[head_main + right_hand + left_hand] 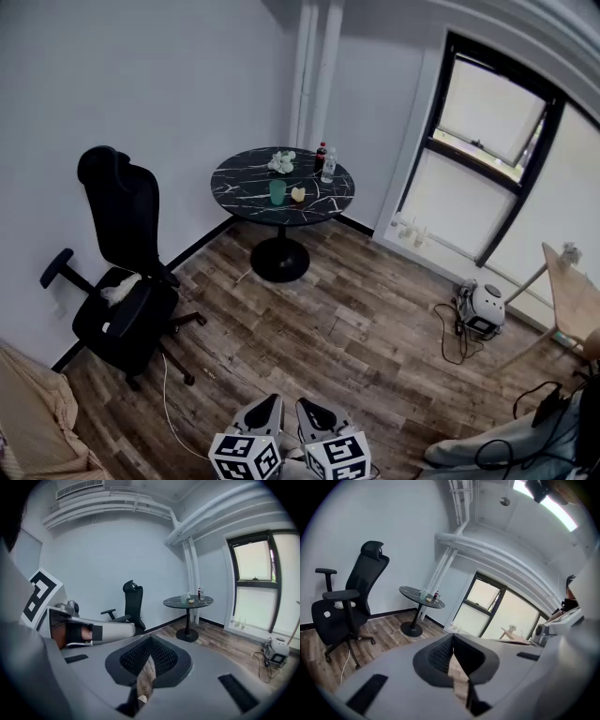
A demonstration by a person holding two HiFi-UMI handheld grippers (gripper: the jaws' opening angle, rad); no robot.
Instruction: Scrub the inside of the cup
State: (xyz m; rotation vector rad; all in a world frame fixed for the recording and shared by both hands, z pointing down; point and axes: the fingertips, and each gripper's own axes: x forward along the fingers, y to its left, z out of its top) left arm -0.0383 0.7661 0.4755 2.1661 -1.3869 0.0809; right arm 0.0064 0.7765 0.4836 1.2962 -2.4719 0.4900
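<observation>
A green cup [277,192] stands on the round black marble table [244,187] far across the room, with a small yellow sponge [298,194] just right of it. Both grippers are far from the table, side by side at the bottom of the head view. My left gripper [271,401] is shut with nothing in it, and so is my right gripper [308,406]. In the left gripper view the left gripper [453,638] points toward the table [412,592]. The right gripper [149,640] faces the table [176,603], where the cup [183,599] shows small.
Two bottles [325,161] and a white crumpled thing [281,162] share the tabletop. A black office chair [122,272] stands to the left. A white device [484,307] with cables lies on the wood floor by the window, beside a wooden table [574,292].
</observation>
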